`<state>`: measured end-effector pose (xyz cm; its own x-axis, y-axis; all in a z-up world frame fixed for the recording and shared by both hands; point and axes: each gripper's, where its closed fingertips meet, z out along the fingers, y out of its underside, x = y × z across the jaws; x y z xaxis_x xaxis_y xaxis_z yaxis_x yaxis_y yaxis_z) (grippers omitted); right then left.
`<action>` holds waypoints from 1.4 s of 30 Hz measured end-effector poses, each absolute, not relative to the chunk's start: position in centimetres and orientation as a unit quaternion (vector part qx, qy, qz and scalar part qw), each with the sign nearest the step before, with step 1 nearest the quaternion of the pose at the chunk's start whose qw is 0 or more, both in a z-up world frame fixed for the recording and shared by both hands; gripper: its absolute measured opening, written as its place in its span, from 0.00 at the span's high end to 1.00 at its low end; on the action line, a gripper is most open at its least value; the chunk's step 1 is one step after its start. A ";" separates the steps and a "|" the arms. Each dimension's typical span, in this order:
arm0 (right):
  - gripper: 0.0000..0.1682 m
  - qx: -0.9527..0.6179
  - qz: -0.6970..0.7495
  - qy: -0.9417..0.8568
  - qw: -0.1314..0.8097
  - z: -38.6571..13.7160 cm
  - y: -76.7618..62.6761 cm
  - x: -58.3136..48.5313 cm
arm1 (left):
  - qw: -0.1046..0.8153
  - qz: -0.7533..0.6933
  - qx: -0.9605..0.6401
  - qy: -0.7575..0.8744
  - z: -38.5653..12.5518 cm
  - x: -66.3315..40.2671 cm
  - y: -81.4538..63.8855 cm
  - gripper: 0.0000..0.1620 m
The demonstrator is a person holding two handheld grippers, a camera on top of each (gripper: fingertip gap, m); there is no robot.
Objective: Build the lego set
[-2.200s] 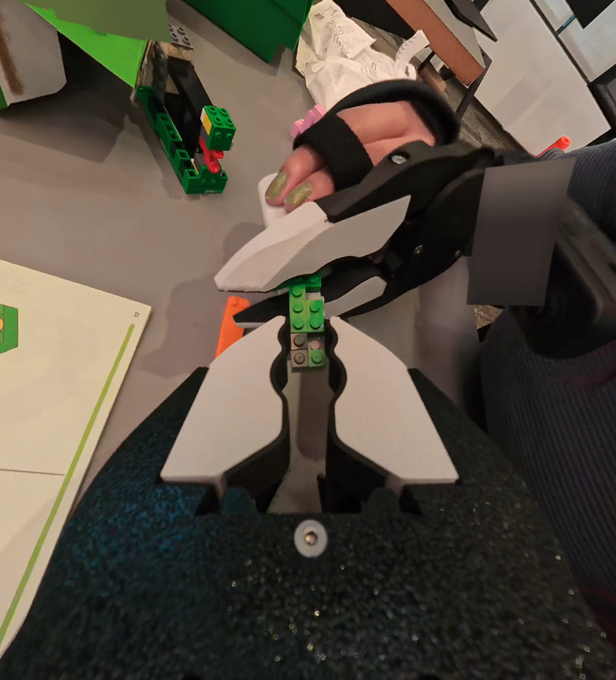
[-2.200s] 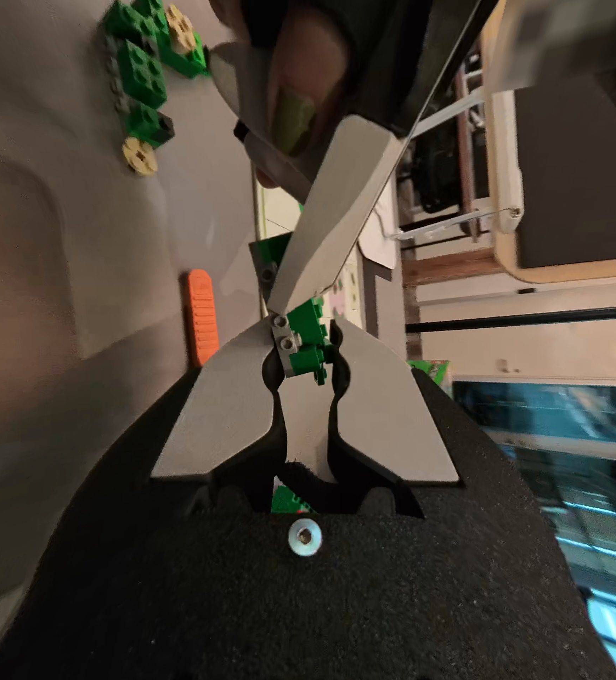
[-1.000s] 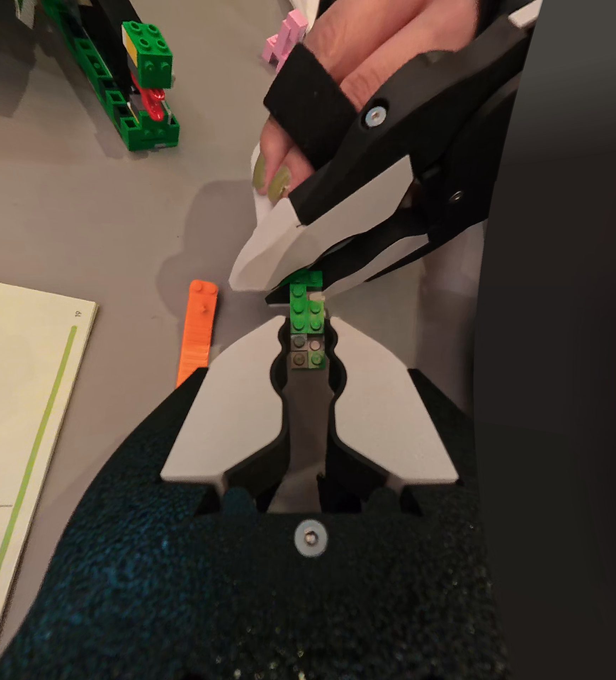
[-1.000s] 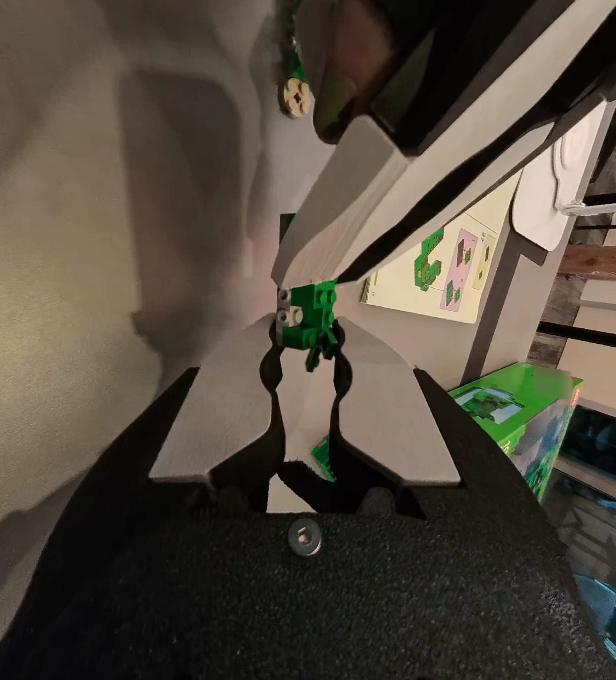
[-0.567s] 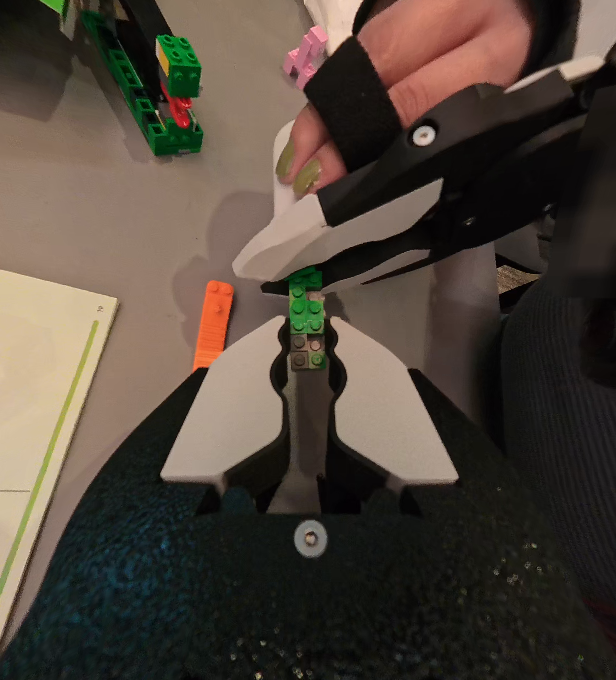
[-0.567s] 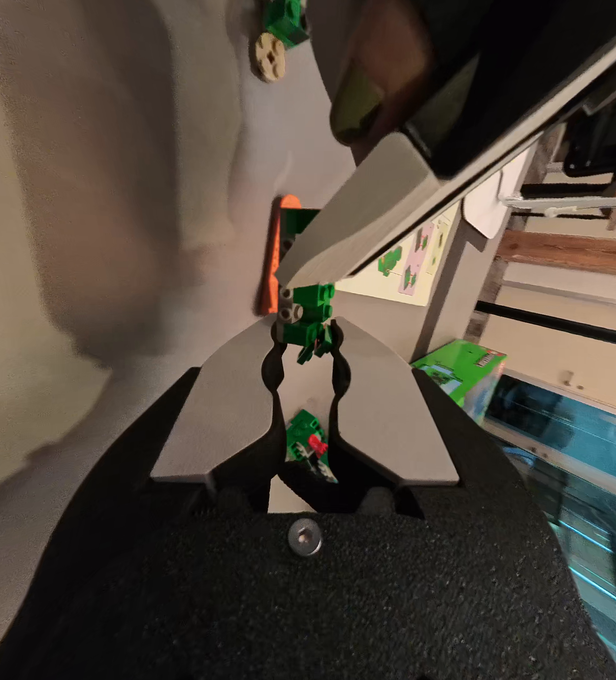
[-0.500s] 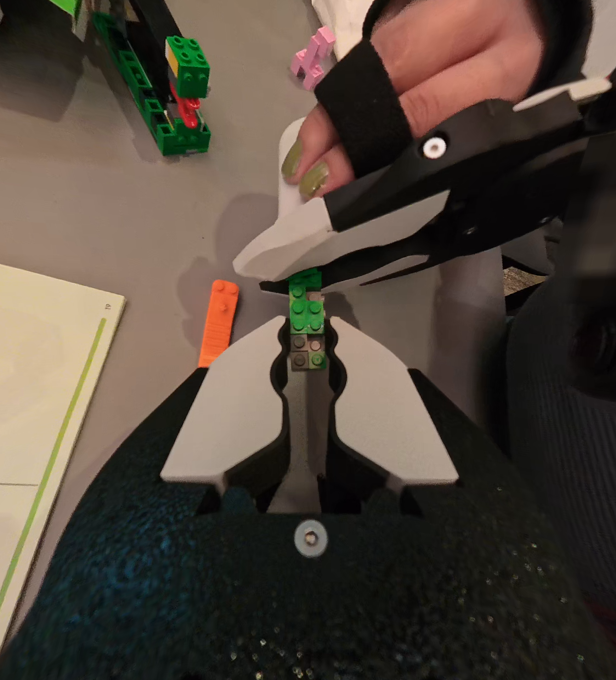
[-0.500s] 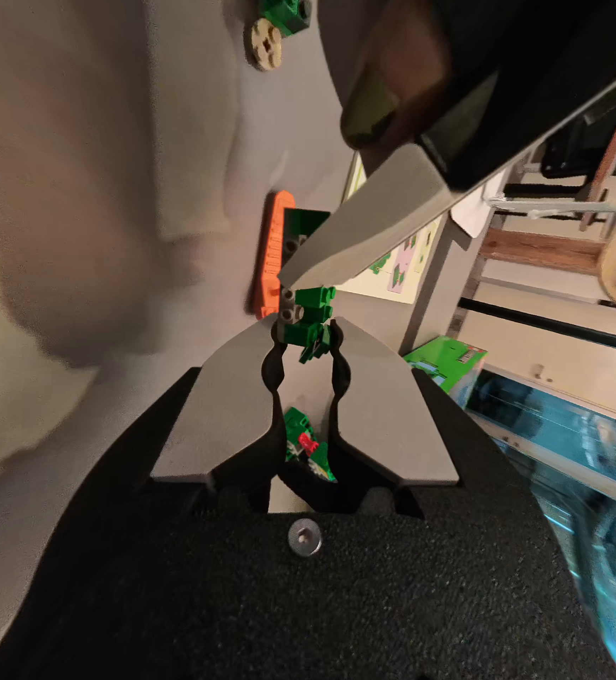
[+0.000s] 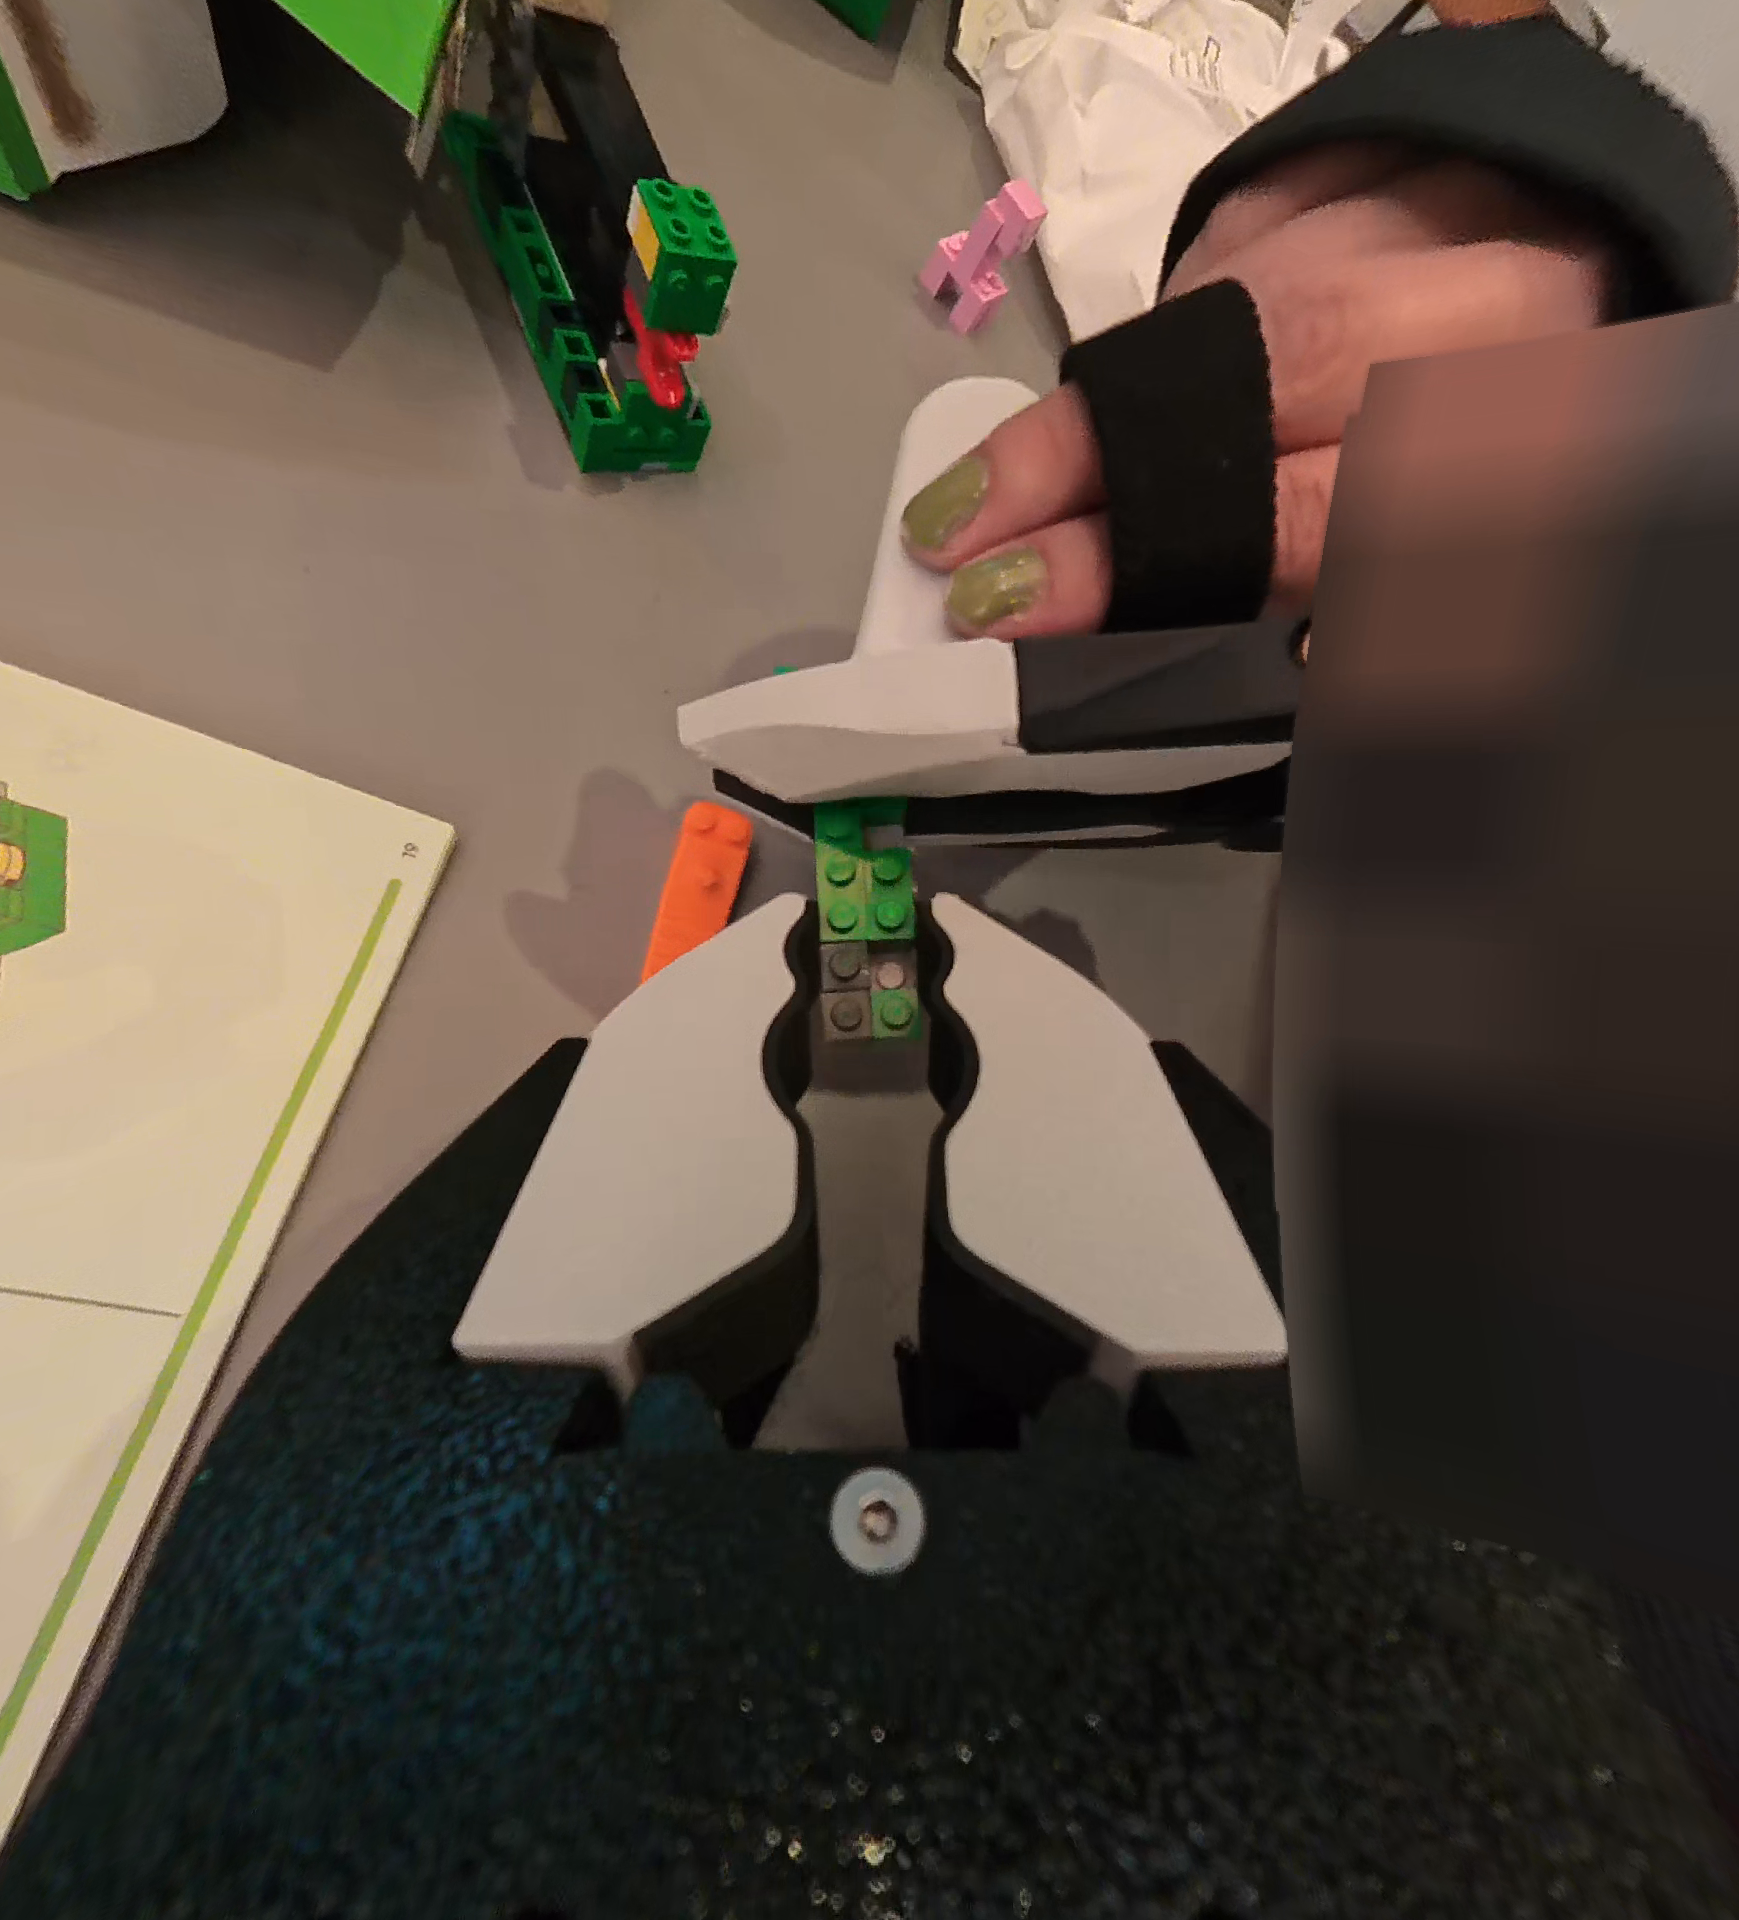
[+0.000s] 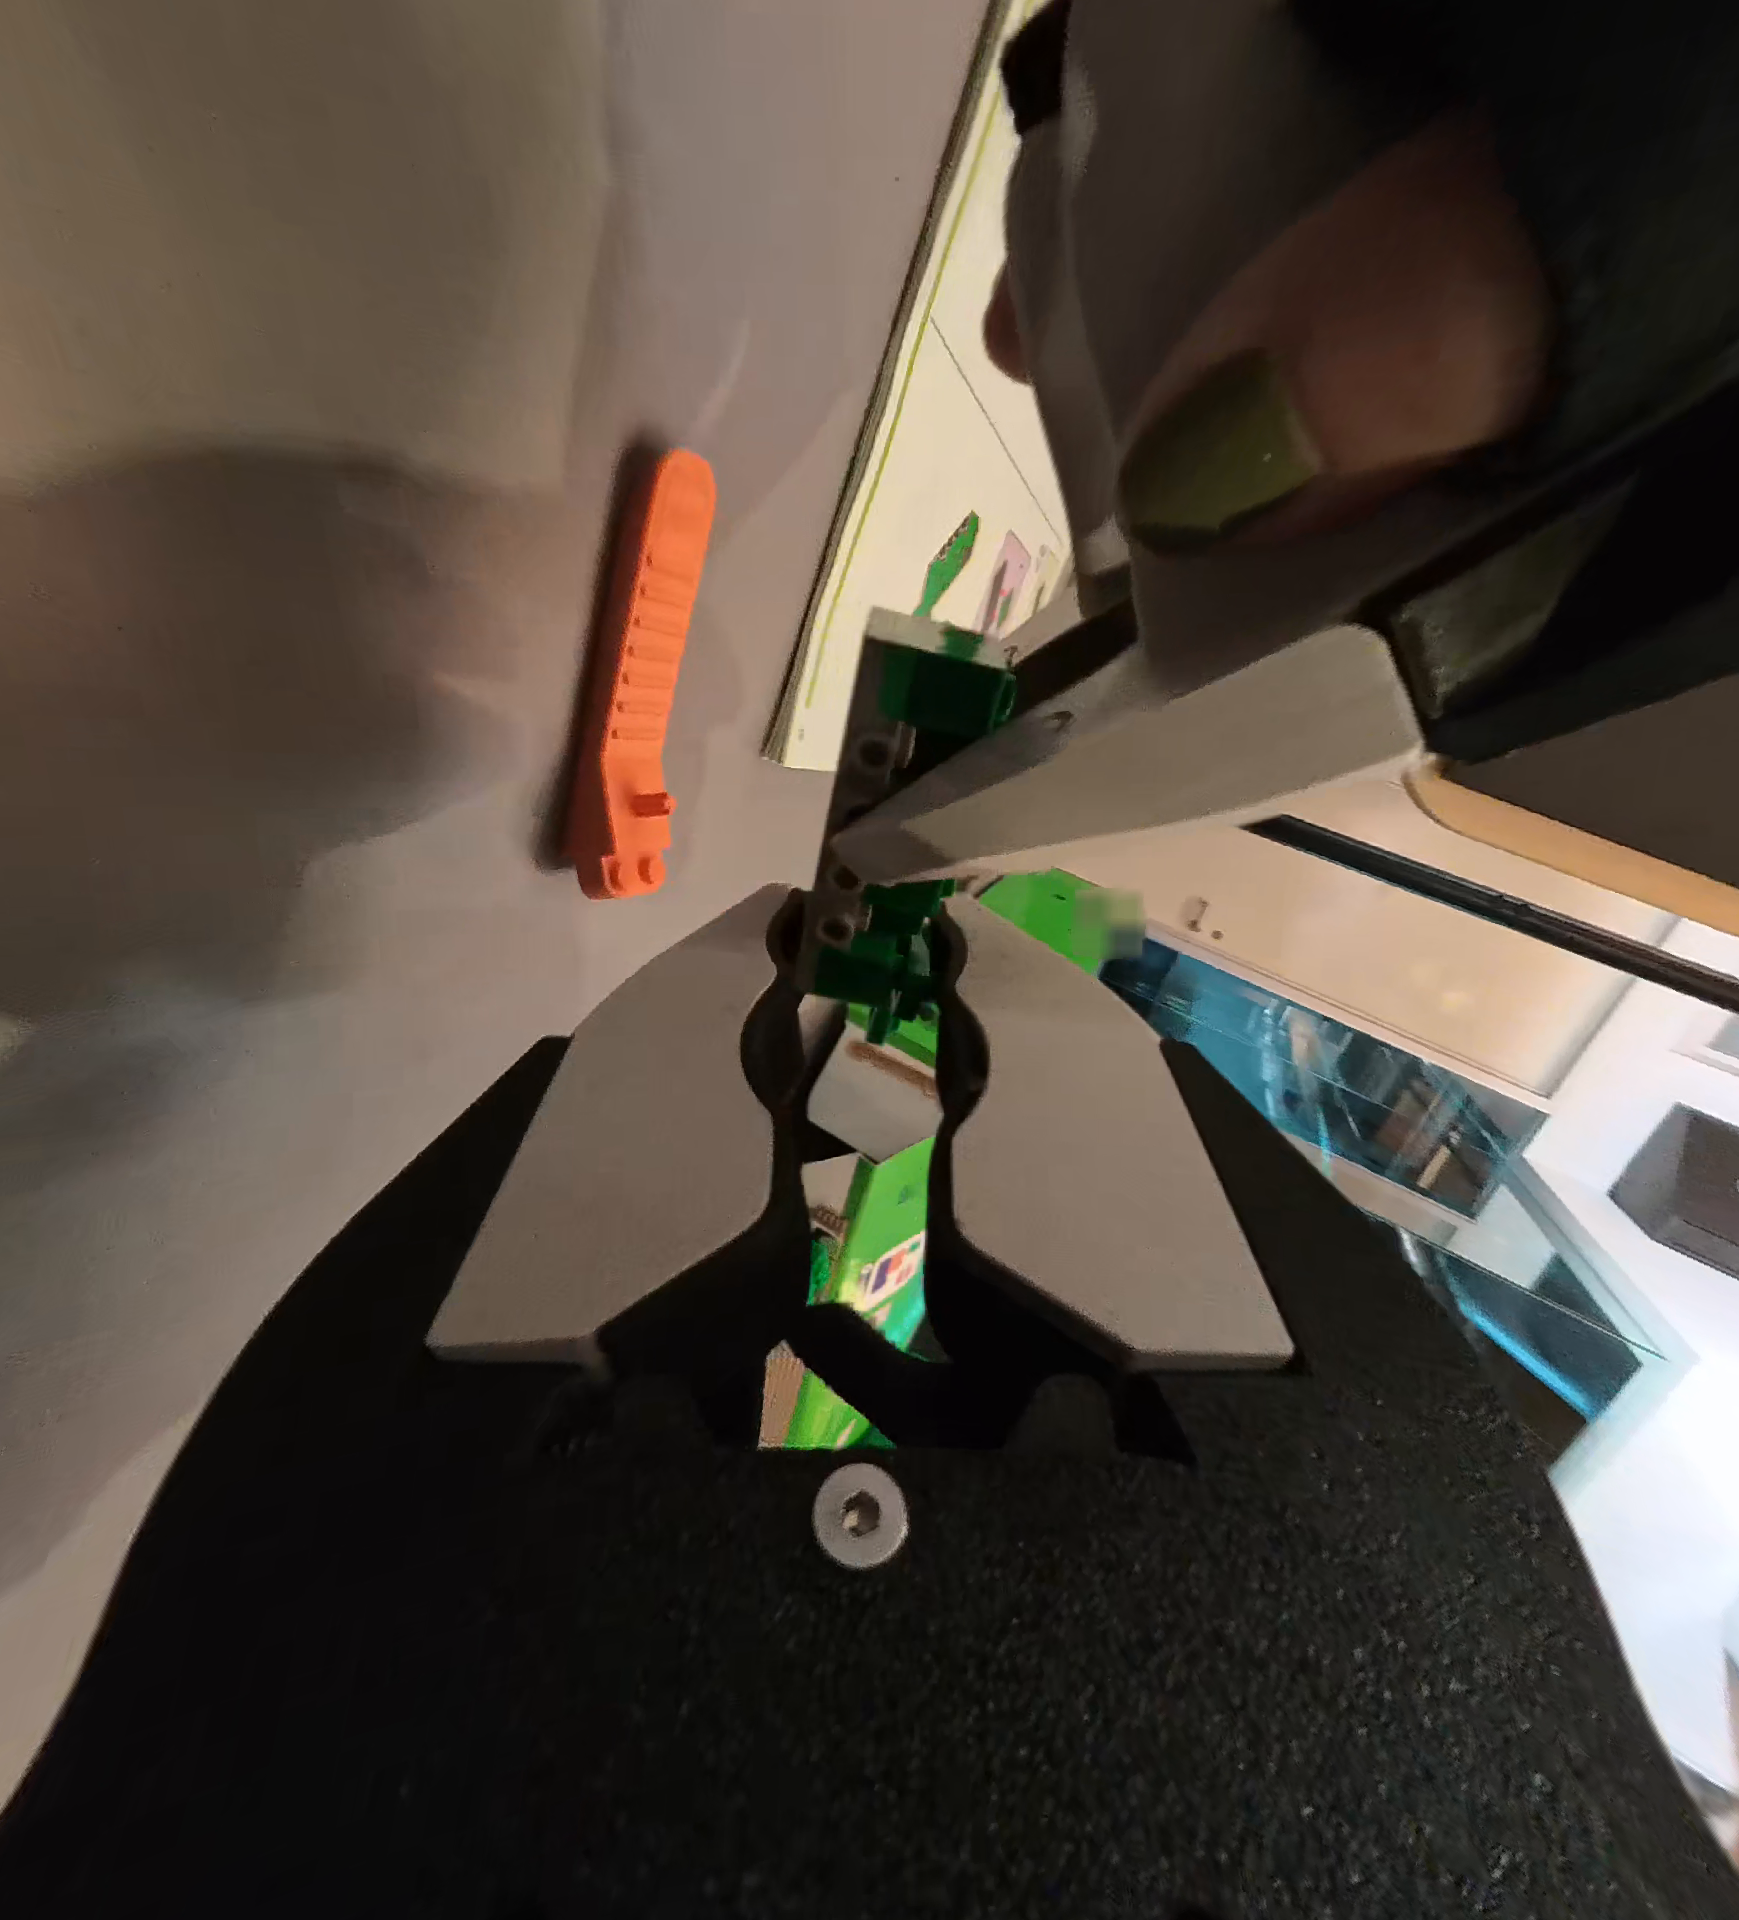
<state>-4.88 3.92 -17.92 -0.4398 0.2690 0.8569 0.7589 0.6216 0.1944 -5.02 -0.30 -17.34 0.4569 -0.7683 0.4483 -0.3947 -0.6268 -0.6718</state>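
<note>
Fingers of the left gripper (image 9: 870, 935) clamp the green-and-grey lego assembly (image 9: 867, 940) above the orange brick separator (image 9: 701, 888); the right gripper (image 10: 870, 940) pinches its far end. Likely step: seating a piece. Next calls for firm, aligned pressing together.

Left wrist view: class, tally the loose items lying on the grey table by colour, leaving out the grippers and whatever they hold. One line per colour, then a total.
Orange: 1, the orange brick separator.
Pink: 1, the small pink figure.
Green and black: 1, the partly built model.
Cream: 1, the instruction booklet.
White: 1, the crumpled bag.
Total: 5
</note>
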 end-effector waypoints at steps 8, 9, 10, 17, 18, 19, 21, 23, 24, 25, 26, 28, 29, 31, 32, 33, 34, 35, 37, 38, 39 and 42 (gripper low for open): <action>0.88 -0.264 -0.341 -0.778 0.457 -17.6 4.4 -5.6 | 0.251 -0.384 -0.820 0.343 -17.4 -5.5 0.2 0.90; 0.88 -0.262 -0.337 -0.777 0.463 -17.6 4.5 -5.7 | 0.251 -0.382 -0.821 0.343 -17.5 -5.6 0.2 0.90; 0.88 -0.263 -0.329 -0.777 0.467 -17.8 4.4 -5.8 | 0.249 -0.381 -0.821 0.344 -17.5 -5.6 0.2 0.90; 0.88 -0.278 -0.282 -0.789 0.470 -18.5 4.3 -5.7 | 0.243 -0.386 -0.822 0.343 -18.0 -5.5 0.2 0.90; 0.88 -0.287 -0.274 -0.790 0.468 -18.7 4.4 -5.7 | 0.242 -0.387 -0.822 0.341 -18.0 -5.5 0.2 0.90; 0.88 -0.302 -0.261 -0.790 0.466 -18.8 4.4 -5.7 | 0.241 -0.390 -0.822 0.339 -18.1 -5.5 0.3 0.90; 0.89 -0.336 -0.225 -0.787 0.467 -18.9 4.5 -5.6 | 0.241 -0.399 -0.819 0.333 -18.0 -5.6 0.3 0.90; 0.89 -0.350 -0.205 -0.785 0.469 -18.6 4.5 -5.6 | 0.242 -0.414 -0.815 0.326 -17.8 -5.5 0.4 0.90; 0.89 -0.347 -0.206 -0.783 0.473 -18.5 4.5 -5.6 | 0.243 -0.420 -0.813 0.323 -17.6 -5.5 0.4 0.90; 0.89 -0.344 -0.208 -0.782 0.476 -18.4 4.5 -5.7 | 0.243 -0.423 -0.812 0.321 -17.6 -5.6 0.4 0.90; 0.89 -0.340 -0.212 -0.782 0.477 -18.4 4.6 -5.7 | 0.243 -0.422 -0.812 0.321 -17.6 -5.6 0.4 0.90; 0.88 -0.327 -0.229 -0.782 0.480 -18.4 4.6 -5.7 | 0.242 -0.419 -0.814 0.321 -17.8 -5.6 0.4 0.90; 0.88 -0.318 -0.237 -0.782 0.481 -18.4 4.7 -5.8 | 0.241 -0.418 -0.815 0.321 -17.8 -5.6 0.4 0.90; 0.88 -0.296 -0.258 -0.781 0.485 -18.3 4.6 -5.9 | 0.240 -0.418 -0.816 0.320 -17.9 -5.7 0.4 0.90; 0.87 -0.281 -0.269 -0.781 0.489 -18.2 4.6 -6.0 | 0.240 -0.418 -0.816 0.320 -17.9 -5.7 0.4 0.90; 0.87 -0.263 -0.282 -0.781 0.492 -18.1 4.6 -6.1 | 0.239 -0.418 -0.816 0.321 -17.9 -5.7 0.4 0.90; 0.87 -0.249 -0.291 -0.781 0.493 -18.1 4.5 -6.1 | 0.237 -0.416 -0.817 0.322 -17.9 -5.7 0.4 0.90; 0.87 -0.246 -0.293 -0.782 0.491 -18.2 4.5 -6.2 | 0.236 -0.415 -0.817 0.322 -18.0 -5.7 0.4 0.90; 0.87 -0.248 -0.296 -0.783 0.487 -18.4 4.5 -6.2 | 0.233 -0.415 -0.818 0.322 -18.1 -5.7 0.3 0.90; 0.87 -0.246 -0.299 -0.782 0.488 -18.4 4.5 -6.2 | 0.233 -0.419 -0.816 0.322 -18.0 -5.6 0.3 0.90; 0.87 -0.241 -0.299 -0.780 0.495 -18.3 4.4 -6.4 | 0.230 -0.430 -0.811 0.322 -17.9 -5.3 0.1 0.90; 0.88 -0.238 -0.299 -0.786 0.486 -18.7 4.1 -6.4 | 0.223 -0.431 -0.812 0.323 -18.1 -5.2 -0.1 0.90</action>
<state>-6.40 4.10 -18.72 -0.4135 0.0830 0.9067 0.6653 0.7074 0.2386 -5.22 -0.09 -18.14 0.4193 -0.7169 0.5570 -0.3328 -0.6922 -0.6404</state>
